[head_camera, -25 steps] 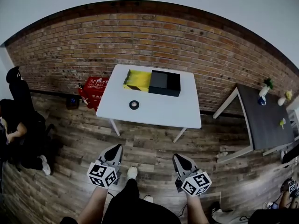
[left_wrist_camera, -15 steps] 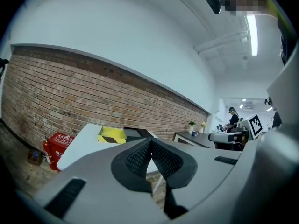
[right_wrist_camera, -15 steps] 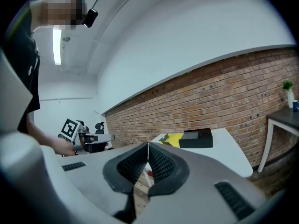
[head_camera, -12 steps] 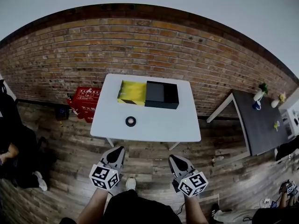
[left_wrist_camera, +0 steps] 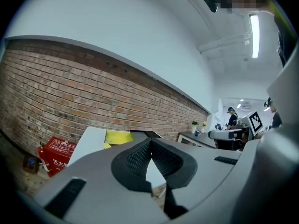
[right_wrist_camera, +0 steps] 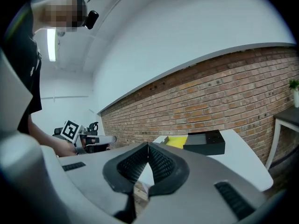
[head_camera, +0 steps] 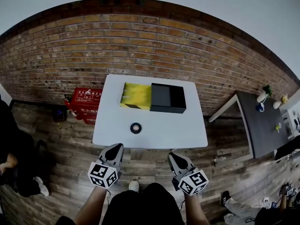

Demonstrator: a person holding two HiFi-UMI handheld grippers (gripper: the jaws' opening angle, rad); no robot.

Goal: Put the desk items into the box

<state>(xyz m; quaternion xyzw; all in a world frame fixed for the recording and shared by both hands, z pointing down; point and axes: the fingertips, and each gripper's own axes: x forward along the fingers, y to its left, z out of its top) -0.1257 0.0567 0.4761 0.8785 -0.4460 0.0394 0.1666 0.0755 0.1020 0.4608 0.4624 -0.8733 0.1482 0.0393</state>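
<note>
A white table [head_camera: 187, 130] stands against the brick wall. On it lies a small black tape roll [head_camera: 135, 128], alone near the middle front. Behind it sits a black box [head_camera: 168, 98] with a yellow part [head_camera: 137, 95] joined at its left. My left gripper [head_camera: 115, 149] and right gripper [head_camera: 172, 156] hover side by side at the table's front edge, short of the roll. Both are shut with nothing between the pads, as the left gripper [left_wrist_camera: 149, 142] and right gripper [right_wrist_camera: 148, 146] show in their own views. The right gripper view shows the black box [right_wrist_camera: 205, 143] ahead.
A red crate [head_camera: 84, 104] stands on the wooden floor left of the table. A dark side table [head_camera: 260, 121] with small plants is at the right. A seated person [head_camera: 11, 144] is at the far left, another person [head_camera: 243, 210] low at the right.
The table has drawn nearer in the head view as both grippers moved forward together. They now reach its front edge. Their jaws stay shut.
</note>
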